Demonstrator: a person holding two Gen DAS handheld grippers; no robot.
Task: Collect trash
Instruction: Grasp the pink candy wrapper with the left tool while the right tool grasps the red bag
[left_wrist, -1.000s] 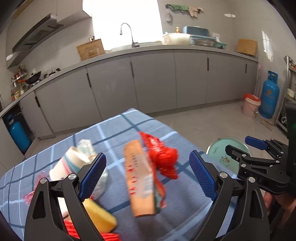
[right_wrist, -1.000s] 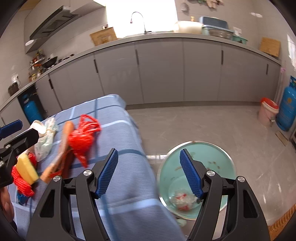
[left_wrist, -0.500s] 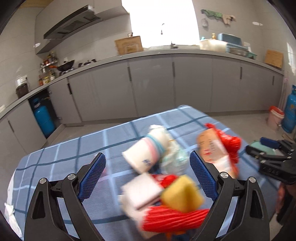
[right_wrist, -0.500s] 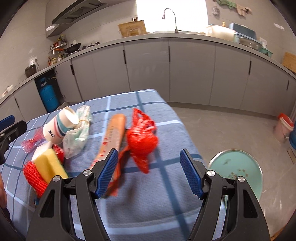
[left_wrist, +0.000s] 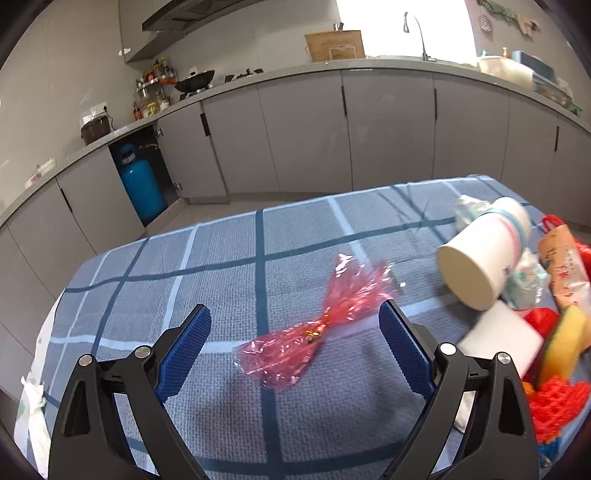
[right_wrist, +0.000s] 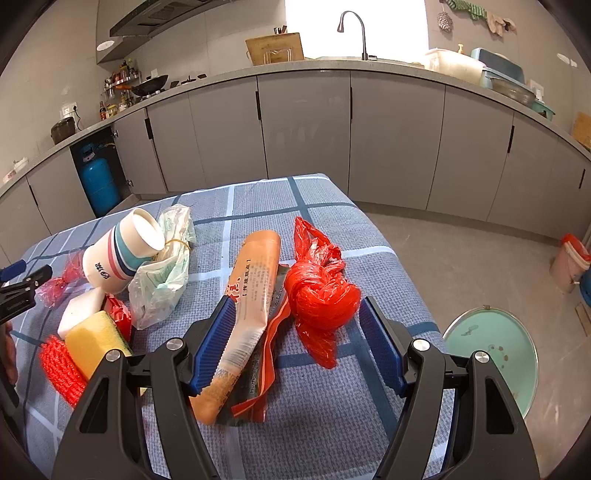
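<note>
Left claw: the left claw (left_wrist: 293, 349) is gaping wide and gripping nothing, hanging over a pink cellophane wrapper (left_wrist: 319, 328) lying flat on the table (left_wrist: 147, 295). A second ago it was facing the orange packet and red bag instead; it has swung across to this end.
Right claw: the right claw (right_wrist: 295, 341) is standing wide open and empty, just as wide as a second ago. It was over the table edge and basin then; now it is framing the knotted red plastic bag (right_wrist: 321, 295), with the orange snack packet (right_wrist: 245, 306) at its left pad.
Trash pile: a striped paper cup (right_wrist: 118, 254) is lying on its side against a crumpled pale plastic bag (right_wrist: 162, 273). Beside them are a white foam block (right_wrist: 79, 312), a yellow sponge (right_wrist: 96, 341) and red netting (right_wrist: 59, 363).
Basin: a pale green basin (right_wrist: 495, 350) is sitting on the floor to the right of the table.
</note>
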